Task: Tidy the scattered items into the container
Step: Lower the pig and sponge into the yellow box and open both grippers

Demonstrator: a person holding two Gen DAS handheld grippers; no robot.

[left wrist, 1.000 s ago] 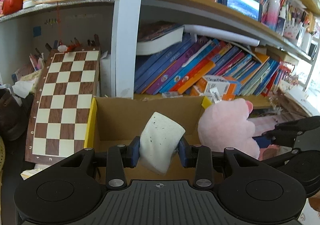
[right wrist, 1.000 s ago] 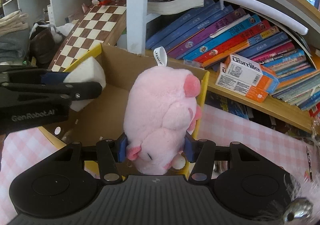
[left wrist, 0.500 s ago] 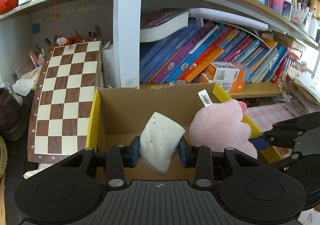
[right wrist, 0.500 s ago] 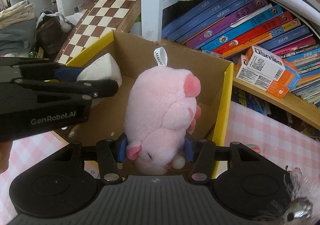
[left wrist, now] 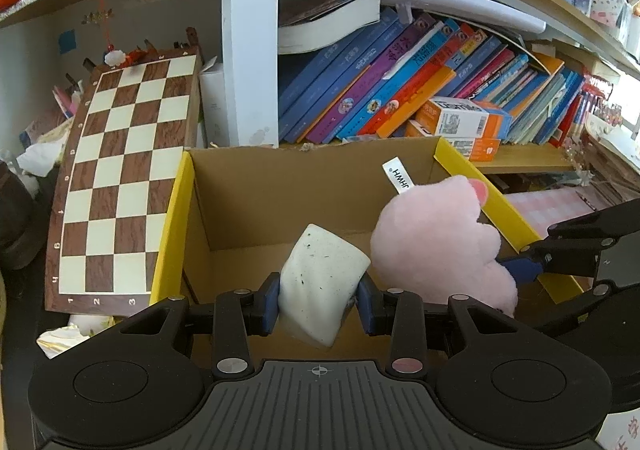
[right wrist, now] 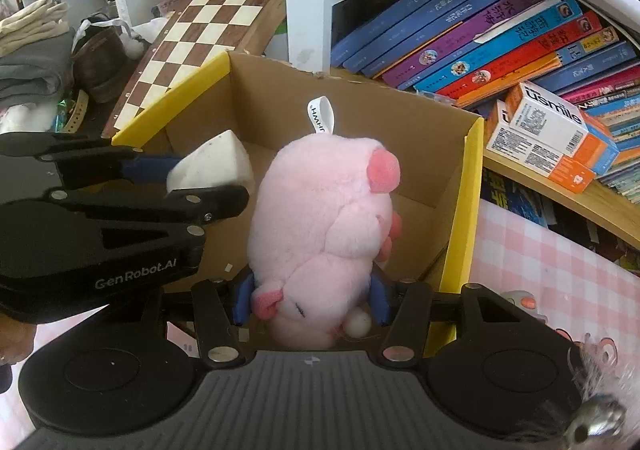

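One white sponge (left wrist: 322,284) sits clamped between the left gripper (left wrist: 319,300) jaws. One pink plush pig (right wrist: 320,234) is pinched between the right gripper (right wrist: 312,300) jaws, both over one cardboard box (right wrist: 460,205).

The box (left wrist: 248,185) stands open at the top, its brown floor bare toward the far wall. The chessboard (left wrist: 120,169) leans just beside its left wall; a white post (left wrist: 250,41) and slanted books (left wrist: 380,89) rise close behind it.

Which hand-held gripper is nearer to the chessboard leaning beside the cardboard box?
The left hand-held gripper, holding the white sponge, is nearer the chessboard. The right hand-held gripper, holding the pink plush toy, is farther away.
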